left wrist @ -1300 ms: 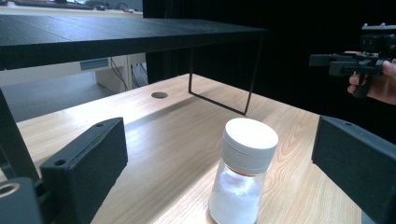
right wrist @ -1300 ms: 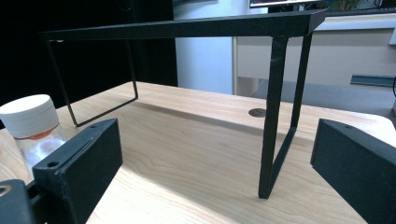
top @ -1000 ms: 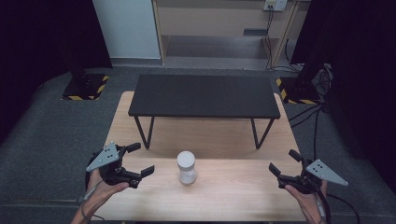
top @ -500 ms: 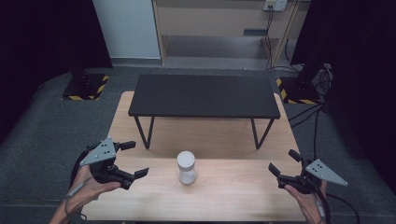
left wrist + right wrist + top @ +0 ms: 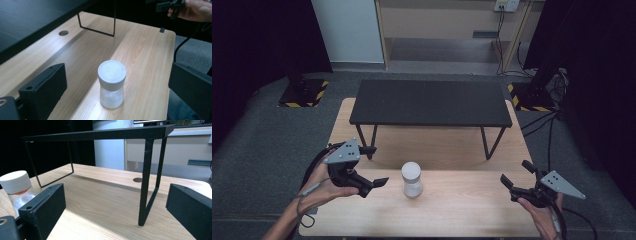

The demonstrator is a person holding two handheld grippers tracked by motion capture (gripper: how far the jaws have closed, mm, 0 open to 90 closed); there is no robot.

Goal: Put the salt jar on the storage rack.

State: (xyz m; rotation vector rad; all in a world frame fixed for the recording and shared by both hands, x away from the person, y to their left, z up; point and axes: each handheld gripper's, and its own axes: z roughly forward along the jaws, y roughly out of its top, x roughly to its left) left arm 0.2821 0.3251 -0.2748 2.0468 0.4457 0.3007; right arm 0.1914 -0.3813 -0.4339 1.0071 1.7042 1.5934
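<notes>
Since the earlier frames, the left gripper (image 5: 371, 167) has been brought inward toward the jar (image 5: 412, 179), while the right gripper (image 5: 515, 174) has been kept at the right side of the table (image 5: 462, 210). The jar, clear with a white screw cap, is seen upright near the middle of the wooden table, in front of a low black shelf (image 5: 428, 102) on thin metal legs. In the left gripper view the jar (image 5: 111, 83) is framed between wide-open jaws, untouched, which suggests a grasp is being lined up. The right gripper's jaws are likewise spread wide and empty; its own view shows the jar (image 5: 18, 185) off to the side. Bare tabletop is left around the jar, and the table's near edge lies well clear of it.
</notes>
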